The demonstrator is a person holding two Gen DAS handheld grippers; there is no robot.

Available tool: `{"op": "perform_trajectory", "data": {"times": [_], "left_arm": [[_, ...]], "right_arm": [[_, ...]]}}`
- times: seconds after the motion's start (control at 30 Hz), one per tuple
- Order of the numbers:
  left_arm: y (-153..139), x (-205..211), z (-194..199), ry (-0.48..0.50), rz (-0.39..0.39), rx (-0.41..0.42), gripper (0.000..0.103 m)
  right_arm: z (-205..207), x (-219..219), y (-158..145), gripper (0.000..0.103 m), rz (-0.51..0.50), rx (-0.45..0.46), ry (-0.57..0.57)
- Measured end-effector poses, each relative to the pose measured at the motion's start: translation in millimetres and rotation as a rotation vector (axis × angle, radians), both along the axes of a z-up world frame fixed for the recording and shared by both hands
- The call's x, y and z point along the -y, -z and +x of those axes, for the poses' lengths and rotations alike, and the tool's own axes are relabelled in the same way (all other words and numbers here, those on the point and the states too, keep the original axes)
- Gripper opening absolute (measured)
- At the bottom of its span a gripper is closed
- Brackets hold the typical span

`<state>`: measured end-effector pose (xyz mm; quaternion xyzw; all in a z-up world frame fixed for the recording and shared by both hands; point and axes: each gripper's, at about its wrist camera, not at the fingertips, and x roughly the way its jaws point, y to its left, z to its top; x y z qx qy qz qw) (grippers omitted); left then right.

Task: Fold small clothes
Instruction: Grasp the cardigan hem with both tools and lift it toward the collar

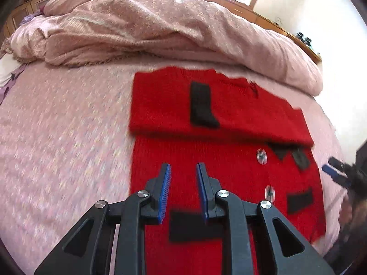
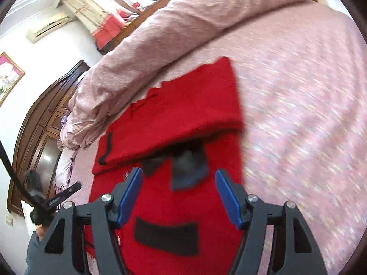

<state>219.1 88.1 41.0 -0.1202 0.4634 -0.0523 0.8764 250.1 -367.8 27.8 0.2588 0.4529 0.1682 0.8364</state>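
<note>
Red knit garment (image 1: pixel 220 165) half-folded beneath both down-tilted hand-held grippers, left (image 1: pixel 183 183) narrowly parted, right (image 2: pixel 179 197) wide, both empty

Home bedroom: bed (image 1: pixel 57 126), wardrobe (image 2: pixel 45 123)

The garment (image 1: pixel 218 114) lies on the bedspread (image 1: pixel 64 126), far part folded over itself, before the heaped quilt (image 1: pixel 149 27).

The right gripper (image 2: pixel 179 194) hung with its jaws wide apart and empty over the red sweater (image 2: pixel 174 119), folded on the pink bed (image 2: pixel 298 114).
</note>
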Motion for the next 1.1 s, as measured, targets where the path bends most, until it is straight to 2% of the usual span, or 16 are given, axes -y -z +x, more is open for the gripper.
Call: {"op": "perform_trajectory", "data": {"times": [0.1, 0.23, 0.3, 0.37, 0.47, 0.53, 0.6, 0.67, 0.8, 0.97, 1.03, 1.1], "left_arm": [[12.6, -22.5, -34.2, -0.041, -0.071, -0.047, 0.028], [54.2, -58.1, -78.5, -0.118, -0.138, -0.144, 0.029], [61.4, -67.7, -94.6, -0.123, -0.207, -0.110, 0.029], [59.2, -68.3, -98.6, -0.092, -0.235, -0.108, 0.030], [64.9, -68.6, -111.5, -0.035, -0.278, -0.061, 0.033], [67.6, -72.1, -117.3, -0.029, -0.348, -0.048, 0.035], [72.5, -74.1, -119.5, -0.024, -0.448, -0.067, 0.036], [74.6, -67.5, -116.2, 0.032, -0.510, -0.088, 0.036], [72.4, -46.2, -100.5, 0.095, -0.435, -0.080, 0.038], [75.0, -42.8, -99.4, 0.069, -0.458, -0.063, 0.038], [74.7, -42.2, -106.0, 0.064, -0.450, -0.057, 0.038], [75.8, -41.7, -112.6, 0.060, -0.450, -0.050, 0.038]], "right_arm": [[-26.7, 17.2, 7.2, 0.070, -0.057, -0.023, -0.003], [-78.8, 46.6, 25.1, 0.070, -0.078, -0.022, 0.028], [-101.9, 57.6, 35.6, 0.070, -0.040, -0.019, 0.033], [-123.0, 65.5, 44.1, 0.070, 0.039, -0.017, 0.049], [-141.3, 62.7, 50.7, 0.070, 0.136, 0.004, 0.017], [-152.2, 59.2, 59.3, 0.070, 0.186, 0.006, 0.010], [-157.2, 54.2, 58.7, 0.070, 0.194, 0.028, 0.007], [-154.1, 46.9, 59.9, 0.070, 0.230, 0.019, -0.016], [-141.7, 30.7, 62.9, 0.068, 0.226, 0.026, -0.065], [-143.2, 31.0, 61.8, 0.067, 0.243, 0.039, -0.038], [-143.8, 26.5, 60.8, 0.062, 0.217, 0.038, -0.038], [-145.9, 26.6, 63.2, 0.044, 0.226, 0.027, -0.032]]}}
